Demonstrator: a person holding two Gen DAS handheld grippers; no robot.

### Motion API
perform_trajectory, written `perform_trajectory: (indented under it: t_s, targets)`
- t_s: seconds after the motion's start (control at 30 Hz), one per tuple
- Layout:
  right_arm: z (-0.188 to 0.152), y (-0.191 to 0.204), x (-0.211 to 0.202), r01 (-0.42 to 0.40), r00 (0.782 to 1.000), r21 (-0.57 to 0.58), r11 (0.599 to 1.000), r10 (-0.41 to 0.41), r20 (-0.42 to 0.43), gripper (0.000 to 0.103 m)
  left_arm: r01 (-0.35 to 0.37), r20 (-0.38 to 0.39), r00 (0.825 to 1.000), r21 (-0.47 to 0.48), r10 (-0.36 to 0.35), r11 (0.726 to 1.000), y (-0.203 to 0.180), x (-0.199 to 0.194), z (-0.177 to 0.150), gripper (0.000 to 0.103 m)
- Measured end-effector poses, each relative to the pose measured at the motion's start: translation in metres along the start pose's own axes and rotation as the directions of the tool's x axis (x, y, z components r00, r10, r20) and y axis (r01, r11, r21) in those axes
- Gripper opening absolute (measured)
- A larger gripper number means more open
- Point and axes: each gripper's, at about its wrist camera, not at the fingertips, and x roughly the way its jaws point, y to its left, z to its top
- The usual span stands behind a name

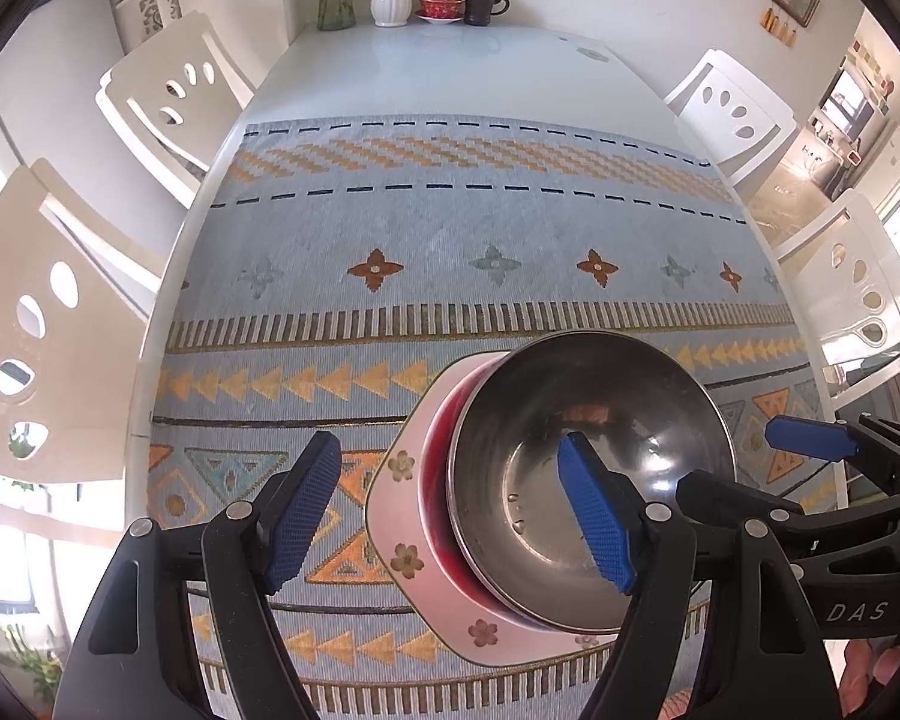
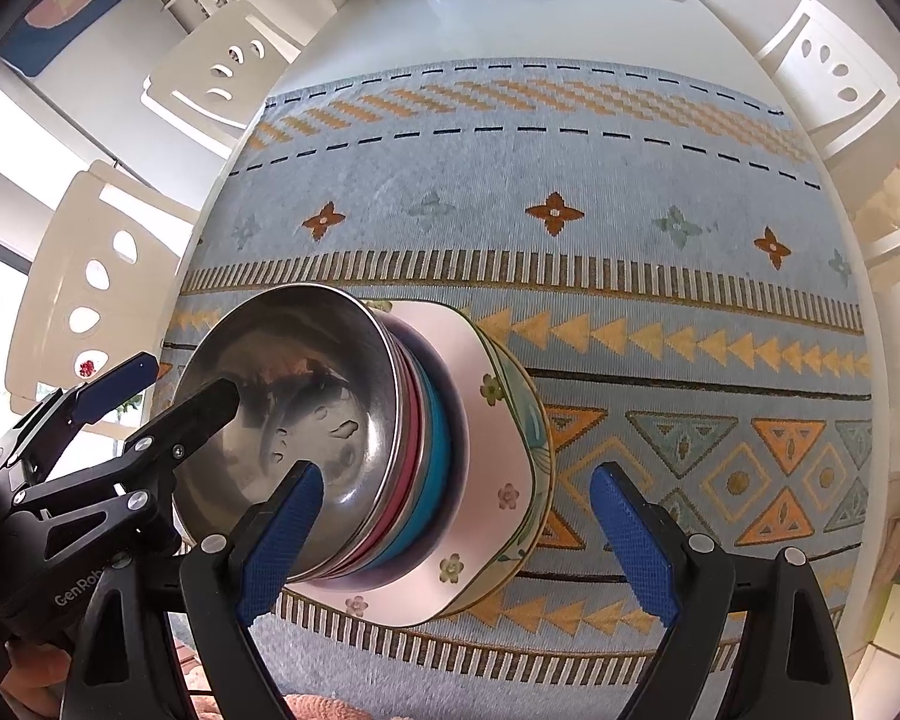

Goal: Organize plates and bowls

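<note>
Both tools, left tool (image 1: 450, 516) and right tool (image 2: 456, 546), hung with jaws apart and empty over the steel bowl (image 1: 588, 468) topping the nested stack on the pink plate (image 2: 498, 396), near tabletop edge; a careless nudge could topple it.

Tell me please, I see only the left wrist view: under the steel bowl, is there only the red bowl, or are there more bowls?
Observer: There is one more. In the right wrist view a teal bowl sits under the red bowl, which carries the steel bowl.
Operator: Is the pink plate the lowest piece?
Observer: No. A second dish, green and yellow on its outside, lies under it.
</note>
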Motion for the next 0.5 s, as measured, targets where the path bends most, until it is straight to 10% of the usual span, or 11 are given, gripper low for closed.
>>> perform_trajectory:
  t_s: [0.5]
  targets:
    - [0.0016,-0.0025,0.0024,0.004,1.0,0.008,1.0,-0.004,-0.009,0.089,-0.016,-0.014,1.0,0.021,0.016,1.0,-0.0017,0.0033,0.0001,0.073]
